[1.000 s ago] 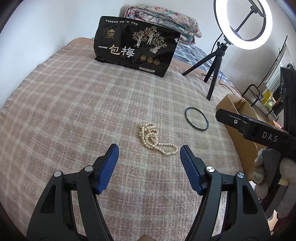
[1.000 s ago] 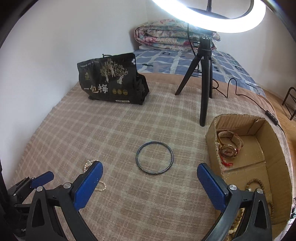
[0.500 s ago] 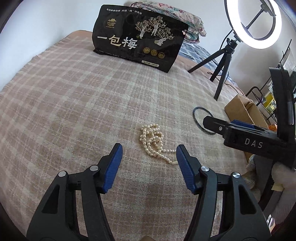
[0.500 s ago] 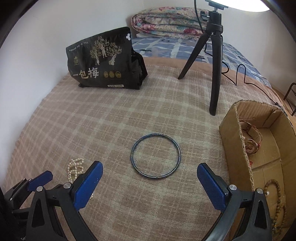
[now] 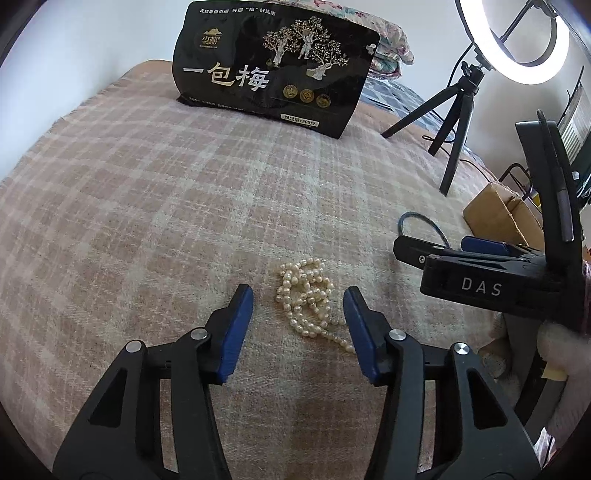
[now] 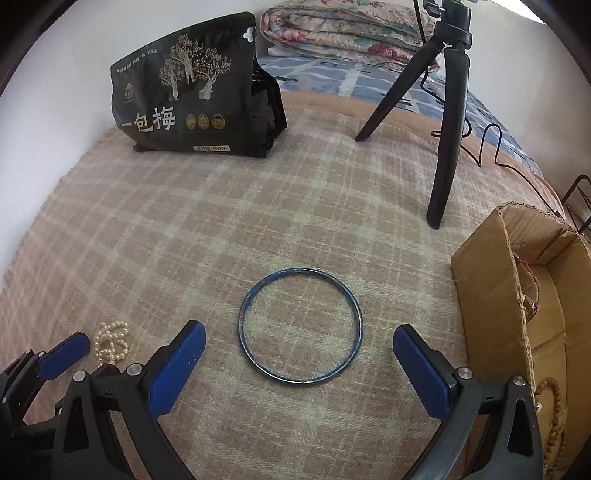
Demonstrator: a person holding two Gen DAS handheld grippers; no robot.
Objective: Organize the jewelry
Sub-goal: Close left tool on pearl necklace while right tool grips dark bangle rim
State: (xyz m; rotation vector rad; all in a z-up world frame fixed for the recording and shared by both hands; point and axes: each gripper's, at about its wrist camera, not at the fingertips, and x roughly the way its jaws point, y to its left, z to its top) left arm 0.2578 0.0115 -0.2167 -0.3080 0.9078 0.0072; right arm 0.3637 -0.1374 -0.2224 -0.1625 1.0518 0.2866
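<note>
A bed covered with a pink and cream plaid blanket (image 5: 147,206) fills both views. The left tongs (image 5: 298,325) are spread, their blue pads either side of a heaped pearl necklace (image 5: 306,295) that lies on the blanket; whether the pads touch the pearls or the blanket is hard to tell. The right tongs (image 6: 295,363) are also spread wide, low over the blanket, with a thin blue bangle (image 6: 299,326) lying flat between and just ahead of their pads, untouched. In the right view the pearls (image 6: 110,339) sit to the left of the bangle, beside the left tongs' pad. To the right of the bangle stands an open cardboard box (image 6: 491,295) holding a wooden bead string (image 6: 550,402) and what looks like red cord. Farther back a black snack bag (image 6: 192,88) stands upright, and a black tripod (image 6: 447,110) carries a lit ring light (image 5: 513,37). A folded floral quilt (image 6: 351,22) lies behind.
</note>
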